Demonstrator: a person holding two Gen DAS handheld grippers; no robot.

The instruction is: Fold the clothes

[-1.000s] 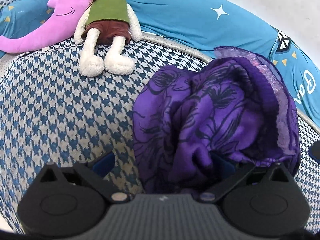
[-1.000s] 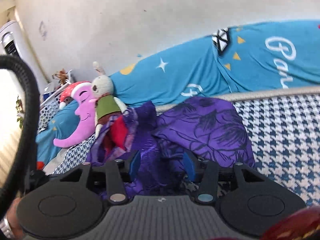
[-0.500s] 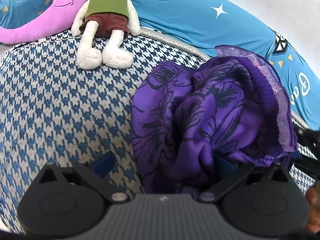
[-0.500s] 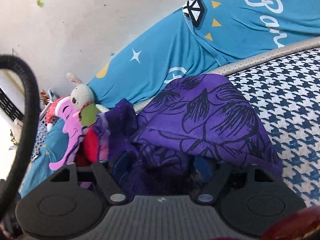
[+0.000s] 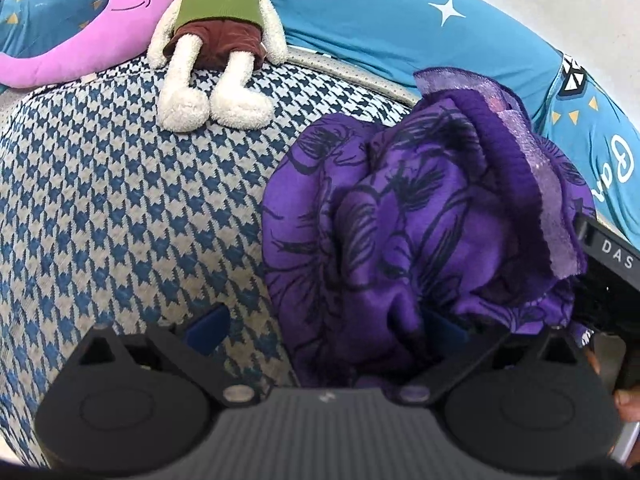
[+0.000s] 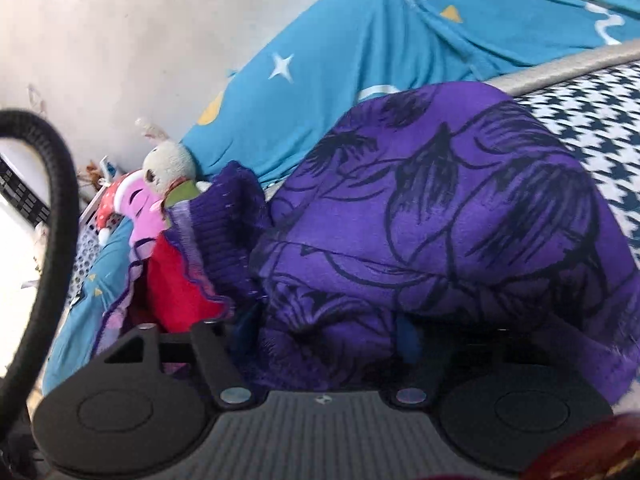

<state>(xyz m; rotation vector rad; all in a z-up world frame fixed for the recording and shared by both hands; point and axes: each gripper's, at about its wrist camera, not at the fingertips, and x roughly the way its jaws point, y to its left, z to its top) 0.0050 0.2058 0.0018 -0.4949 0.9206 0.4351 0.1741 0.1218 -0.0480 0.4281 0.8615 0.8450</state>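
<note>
A crumpled purple garment (image 5: 404,216) with dark flower print and a ribbed, lace-edged hem lies on the houndstooth bed cover (image 5: 120,200). My left gripper (image 5: 326,328) is open; its left finger rests over bare cover and its right finger is tucked under the garment's near edge. In the right wrist view the same garment (image 6: 460,200) bulges close to the camera. My right gripper (image 6: 326,332) is open, with bunched cloth lying between its blue-padded fingers (image 6: 408,336). The right gripper's black body (image 5: 608,252) shows at the garment's right side in the left wrist view.
A white plush rabbit (image 5: 216,40) in a green top and a pink moon cushion (image 5: 80,40) lie at the back left. A blue star-print bolster (image 5: 400,20) runs along the wall. A red cloth (image 6: 176,280) sits left of the garment. A black cable (image 6: 52,240) hangs nearby.
The right gripper has spread wider and pushed in close, so the garment now fills its view and lies between its fingers. The left gripper has hardly shifted and stays open.
</note>
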